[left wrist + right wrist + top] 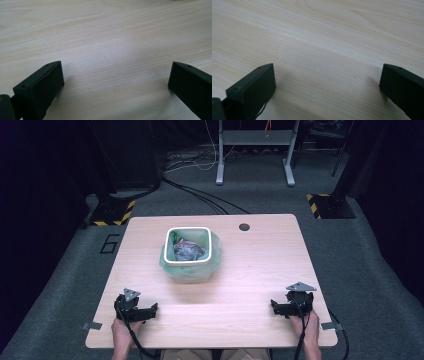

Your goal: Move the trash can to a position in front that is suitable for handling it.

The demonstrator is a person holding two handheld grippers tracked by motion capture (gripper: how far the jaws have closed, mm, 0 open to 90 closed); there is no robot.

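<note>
Both spread wide and empty: left gripper [151, 309] and right gripper [276, 307], resting near on the tabletop [260, 265]. Risk ahead: tipping the light bin [191, 254] (thin green liner [216, 262], trash inside) by snagging one side.

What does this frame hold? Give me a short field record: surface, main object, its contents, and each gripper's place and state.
surface: light wooden table with a round cable hole near its far edge
main object: small white-rimmed bin lined with a green bag, left of centre on the far half
contents: crumpled dark rubbish inside
left gripper: near left corner, jaws wide open, nothing between them
right gripper: near right corner, jaws wide open, nothing between them
contact with bin: none, both grippers well apart from it
</note>
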